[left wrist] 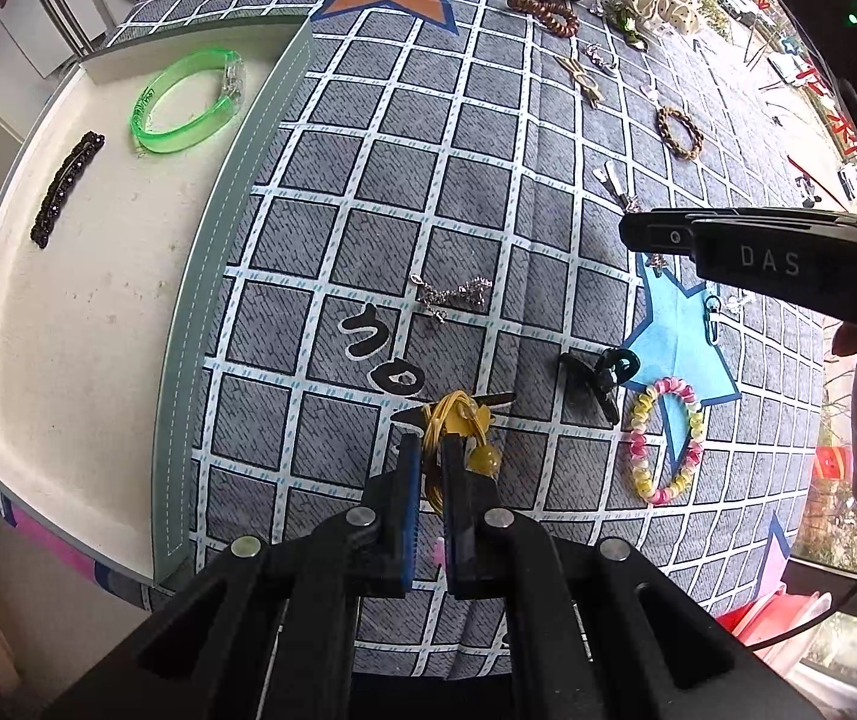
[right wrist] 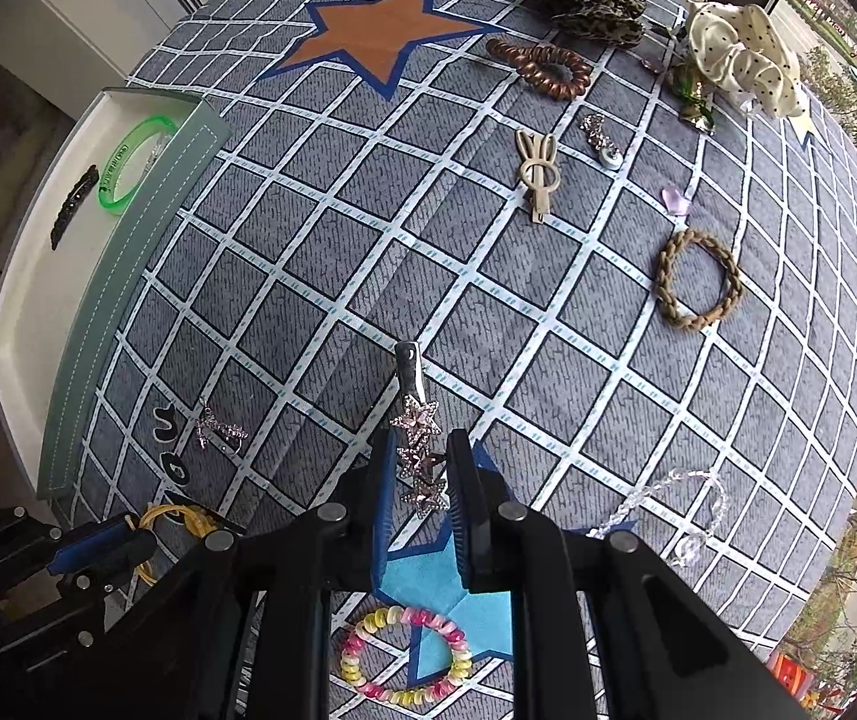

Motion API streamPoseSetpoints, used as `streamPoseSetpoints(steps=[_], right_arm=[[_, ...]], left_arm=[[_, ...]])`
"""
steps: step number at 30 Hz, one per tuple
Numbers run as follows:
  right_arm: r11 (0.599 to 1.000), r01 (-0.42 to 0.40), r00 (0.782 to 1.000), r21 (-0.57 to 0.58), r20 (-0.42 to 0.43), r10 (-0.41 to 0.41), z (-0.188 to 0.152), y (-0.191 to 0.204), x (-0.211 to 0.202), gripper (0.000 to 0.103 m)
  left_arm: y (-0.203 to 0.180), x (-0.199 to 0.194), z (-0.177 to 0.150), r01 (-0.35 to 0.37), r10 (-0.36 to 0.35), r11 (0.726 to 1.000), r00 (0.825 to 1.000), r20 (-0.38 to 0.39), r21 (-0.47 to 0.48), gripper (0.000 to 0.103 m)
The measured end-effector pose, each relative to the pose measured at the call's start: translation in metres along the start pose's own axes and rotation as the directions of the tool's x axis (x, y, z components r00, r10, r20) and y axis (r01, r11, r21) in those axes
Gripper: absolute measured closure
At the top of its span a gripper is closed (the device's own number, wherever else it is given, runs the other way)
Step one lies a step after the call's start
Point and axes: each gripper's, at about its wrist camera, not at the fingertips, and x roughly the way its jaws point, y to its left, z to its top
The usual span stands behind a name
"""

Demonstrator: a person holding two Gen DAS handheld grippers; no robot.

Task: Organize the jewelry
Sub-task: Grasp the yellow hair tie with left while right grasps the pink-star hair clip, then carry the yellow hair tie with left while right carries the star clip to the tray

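My left gripper [left wrist: 432, 456] is shut on a yellow hair tie with a bead [left wrist: 449, 420], held just above the checked cloth; it also shows in the right wrist view [right wrist: 179, 519]. My right gripper [right wrist: 419, 474] is shut on a silver star hair clip [right wrist: 416, 438], whose metal end sticks out forward. The right gripper also shows in the left wrist view [left wrist: 746, 240]. The white tray [left wrist: 86, 324] at the left holds a green bangle [left wrist: 185, 99] and a dark beaded clip [left wrist: 65, 189].
Loose on the cloth lie a silver chain [left wrist: 452, 294], a black claw clip [left wrist: 599, 375], a pink-yellow coil bracelet [left wrist: 665, 441], a braided tan ring [right wrist: 698, 279], a beige bunny clip [right wrist: 539, 171], a copper coil tie [right wrist: 542, 66], a leopard scrunchie [right wrist: 587, 6] and a cream scrunchie [right wrist: 740, 54].
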Motion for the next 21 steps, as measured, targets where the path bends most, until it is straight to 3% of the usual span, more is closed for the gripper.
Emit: streamPoseSetpoints(steps=[7, 11, 15, 21], right_arm=[[0.997, -0.055, 0.998, 0.052, 0.016, 0.054, 0.002, -0.024, -0.021, 0.085], [0.997, -0.062, 0.998, 0.052, 0.028, 0.06, 0.003, -0.028, -0.031, 0.085], [0.997, -0.062, 0.997, 0.05, 0.047, 0.06, -0.012, 0.0, -0.049, 0.085], [0.995, -0.076, 0.995, 0.071, 0.077, 0.07, 0.009, 0.04, -0.057, 0.085]], left_arm=[[-0.002, -0.03, 0.007, 0.009, -0.01, 1.0, 0.998, 0.055, 0.027, 0.091], [0.016, -0.05, 0.014, 0.028, -0.029, 0.999, 0.994, 0.101, 0.016, 0.091], [0.038, -0.069, 0.022, 0.048, -0.05, 0.999, 0.99, 0.132, 0.016, 0.091], [0.083, -0.09, 0.038, 0.062, -0.067, 0.997, 0.984, 0.167, 0.033, 0.091]])
